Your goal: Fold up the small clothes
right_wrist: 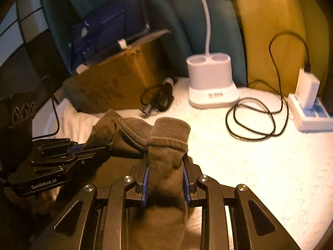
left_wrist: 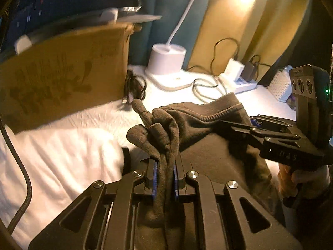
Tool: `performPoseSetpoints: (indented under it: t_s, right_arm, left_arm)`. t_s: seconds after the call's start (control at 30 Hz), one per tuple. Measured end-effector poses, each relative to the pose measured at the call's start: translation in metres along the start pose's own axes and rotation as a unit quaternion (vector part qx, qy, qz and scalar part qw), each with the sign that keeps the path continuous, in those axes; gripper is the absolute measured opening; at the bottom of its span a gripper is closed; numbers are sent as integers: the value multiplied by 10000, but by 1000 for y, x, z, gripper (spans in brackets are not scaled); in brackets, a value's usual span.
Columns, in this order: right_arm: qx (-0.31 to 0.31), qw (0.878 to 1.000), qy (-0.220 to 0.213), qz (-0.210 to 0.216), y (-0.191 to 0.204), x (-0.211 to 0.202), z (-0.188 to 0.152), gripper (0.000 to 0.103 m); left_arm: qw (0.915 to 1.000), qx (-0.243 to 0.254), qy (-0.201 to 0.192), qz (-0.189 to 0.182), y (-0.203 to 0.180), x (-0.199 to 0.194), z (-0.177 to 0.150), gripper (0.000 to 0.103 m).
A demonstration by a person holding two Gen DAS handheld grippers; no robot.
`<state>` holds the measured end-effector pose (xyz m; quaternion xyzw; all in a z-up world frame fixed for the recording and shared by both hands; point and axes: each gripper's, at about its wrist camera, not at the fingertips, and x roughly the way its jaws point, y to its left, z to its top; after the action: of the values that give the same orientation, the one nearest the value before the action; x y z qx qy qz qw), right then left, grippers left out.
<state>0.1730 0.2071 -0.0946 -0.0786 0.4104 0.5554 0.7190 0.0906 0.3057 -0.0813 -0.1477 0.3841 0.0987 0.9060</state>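
Left wrist view: our left gripper (left_wrist: 164, 179) is clamped on the bunched toe end of a dark brown sock (left_wrist: 197, 120), held over the white cloth-covered surface (left_wrist: 62, 145); our right gripper (left_wrist: 252, 125), stamped "DAS", enters from the right, a hand (left_wrist: 301, 179) on its handle. Right wrist view: our right gripper (right_wrist: 165, 185) is clamped on the sock's ribbed cuff (right_wrist: 166, 141); the left one, marked "GenRobot.AI" (right_wrist: 43, 184), pinches its other end. A cardboard box (right_wrist: 108, 85) bears blurred, unreadable print beside a white lamp base (right_wrist: 210, 77) near the far edge.
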Motion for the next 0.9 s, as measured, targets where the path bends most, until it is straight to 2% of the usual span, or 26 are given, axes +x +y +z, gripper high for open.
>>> performPoseSetpoints:
  t_s: [0.17,0.2,0.33,0.4,0.57,0.73,0.9]
  right_arm:
    - [307,9992,234,-58,-20,16,-7,28]
    - [323,9992,234,-77,-22,17,-9,32]
    - [400,9989,221,-96,-28,18,-12,36]
    - [404,9988,204,-181,-30,16,-14,45]
    - [390,9982,170,-415,-32,14,-15,54]
    - [269,9971,144,-699,-26,9,-15,55]
    - [152,9953,126,-949,-20,2,-16,55]
  left_arm:
    - [9993,-232,272,-48,11,13,-2,11]
    - [9992,-252,310,-54,12,14,-2,11]
    - [9986,-317,419,-84,13,18,-2,12]
    - [9985,-329,442,-73,13,19,-2,13]
    - [9981,-409,455,5,16,20,-1,17]
    - [9986,-250,427,210,11,18,0,18]
    - [9984,-277,439,232,13,15,-1,18]
